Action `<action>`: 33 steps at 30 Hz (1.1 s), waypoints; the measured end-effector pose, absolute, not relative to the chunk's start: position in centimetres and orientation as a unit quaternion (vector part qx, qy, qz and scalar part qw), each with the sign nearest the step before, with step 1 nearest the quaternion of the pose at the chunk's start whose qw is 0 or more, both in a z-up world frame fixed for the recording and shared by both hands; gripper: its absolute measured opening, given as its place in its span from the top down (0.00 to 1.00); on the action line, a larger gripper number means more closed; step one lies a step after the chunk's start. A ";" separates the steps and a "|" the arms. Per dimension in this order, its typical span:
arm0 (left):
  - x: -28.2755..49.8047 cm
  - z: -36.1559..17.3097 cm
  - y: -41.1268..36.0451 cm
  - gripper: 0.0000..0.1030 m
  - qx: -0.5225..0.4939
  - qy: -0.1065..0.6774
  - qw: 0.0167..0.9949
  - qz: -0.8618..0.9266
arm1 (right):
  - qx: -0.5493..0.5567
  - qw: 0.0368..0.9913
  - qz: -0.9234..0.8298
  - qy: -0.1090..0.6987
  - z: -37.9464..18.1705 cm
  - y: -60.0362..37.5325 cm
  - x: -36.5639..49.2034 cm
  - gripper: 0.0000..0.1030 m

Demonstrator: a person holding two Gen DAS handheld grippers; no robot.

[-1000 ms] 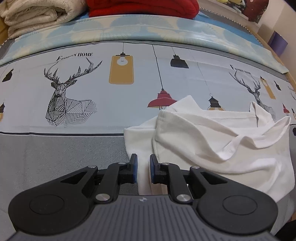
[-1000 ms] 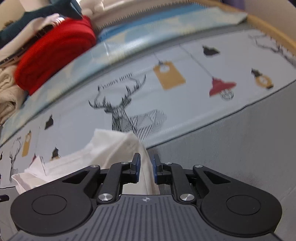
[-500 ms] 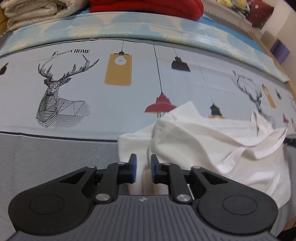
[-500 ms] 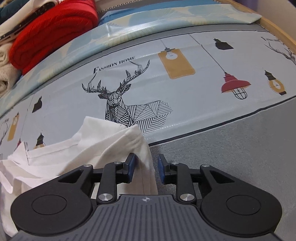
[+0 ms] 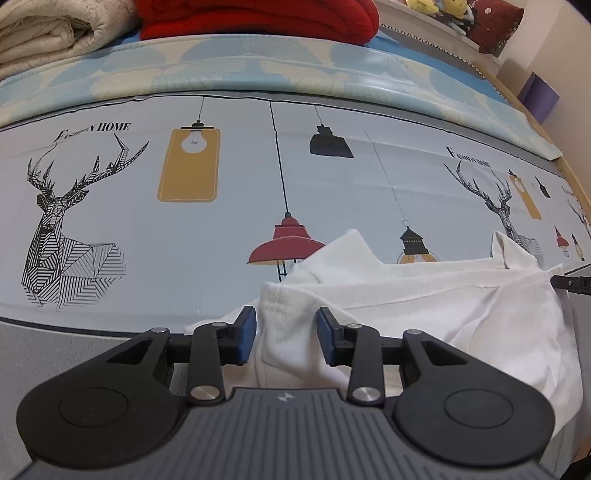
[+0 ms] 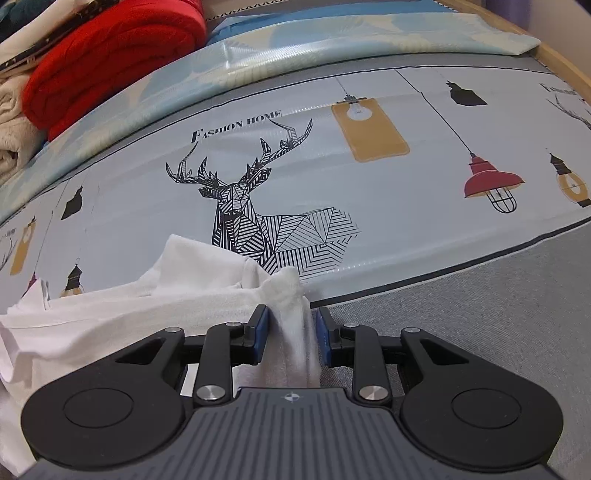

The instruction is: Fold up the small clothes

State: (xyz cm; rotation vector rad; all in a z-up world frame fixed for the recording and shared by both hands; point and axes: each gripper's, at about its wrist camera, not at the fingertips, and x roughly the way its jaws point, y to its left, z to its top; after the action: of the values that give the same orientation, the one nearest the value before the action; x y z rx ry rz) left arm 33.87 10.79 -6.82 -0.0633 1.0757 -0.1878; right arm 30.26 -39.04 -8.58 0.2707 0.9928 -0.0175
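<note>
A crumpled white garment (image 5: pixel 424 306) lies on a printed bed cover (image 5: pixel 147 229) with deer and lamps. My left gripper (image 5: pixel 287 326) is low over the garment's left end. Its jaws are opening, and a fold of the white cloth lies between the blue pads, which do not press on it. In the right wrist view the same garment (image 6: pixel 129 314) spreads to the left. My right gripper (image 6: pixel 291 332) straddles a raised ridge at the garment's right corner. The cloth fills most of the gap between the jaws, with a thin slit left at the right pad.
At the back of the bed are a folded red blanket (image 5: pixel 258 18) and a cream one (image 5: pixel 48 33), on a light-blue patterned sheet (image 5: pixel 258 70). A grey band of the cover (image 6: pixel 480 314) runs along the near side. The wooden bed edge (image 6: pixel 561 62) is at the far right.
Both grippers have come down and forward onto the white garment. Their jaws stood nearly together before and now stand apart, each with cloth between them.
</note>
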 end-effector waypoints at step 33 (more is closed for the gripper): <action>33.9 -2.2 15.4 0.73 -0.112 0.473 0.868 -0.101 | 0.186 0.918 -0.029 0.349 -3.5 -39.8 31.4 0.78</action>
State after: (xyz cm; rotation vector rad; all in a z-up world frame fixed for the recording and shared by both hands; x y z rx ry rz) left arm 33.94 15.39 -2.22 -0.2349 0.9893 -0.2106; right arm 31.44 -39.80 -3.48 0.3815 0.7183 -0.0598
